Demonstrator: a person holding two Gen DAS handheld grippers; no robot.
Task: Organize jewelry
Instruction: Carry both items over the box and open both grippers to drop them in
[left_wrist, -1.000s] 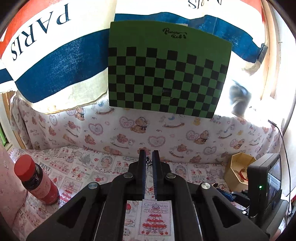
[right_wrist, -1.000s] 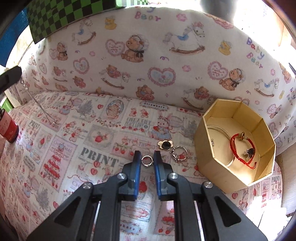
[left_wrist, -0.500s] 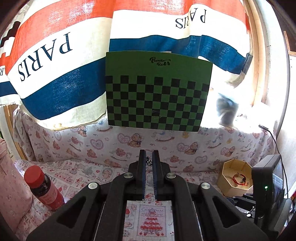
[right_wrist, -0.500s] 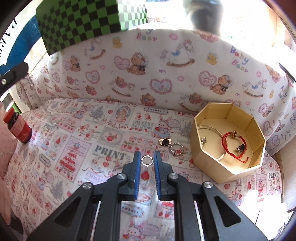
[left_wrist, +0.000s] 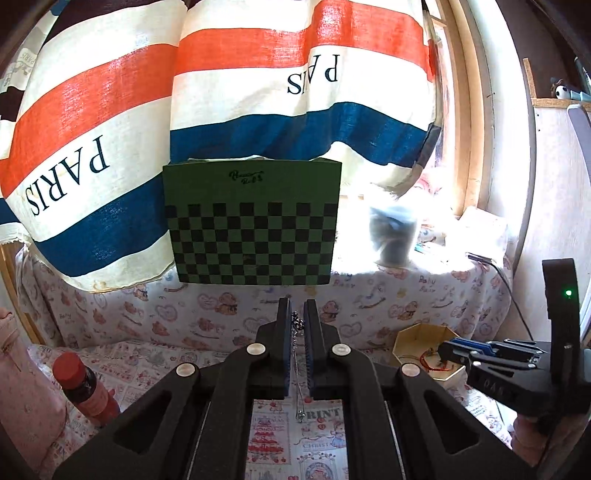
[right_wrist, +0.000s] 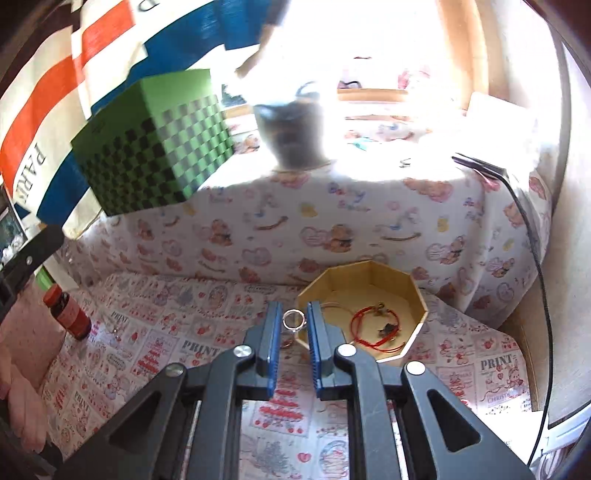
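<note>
The left tool (left_wrist: 297, 317) is clenched on a thin silver chain (left_wrist: 297, 369) dangling at lower centre. The right tool (right_wrist: 294, 318) grips a silver ring (right_wrist: 293, 319) beside the octagonal wooden box (right_wrist: 413, 295) holding a red cord bracelet (right_wrist: 369, 325). The striped curtain (left_wrist: 110, 110) reads "PARIS"; the patterned cloth (right_wrist: 192, 347) reads "PRINT".

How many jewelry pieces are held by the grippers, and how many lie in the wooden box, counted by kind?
Silver ring, in right gripper: 1
Silver chain, in left gripper: 1
Red cord bracelet, in box: 1
Thin silver piece, in box, partly hidden: 1
Total: 4
</note>
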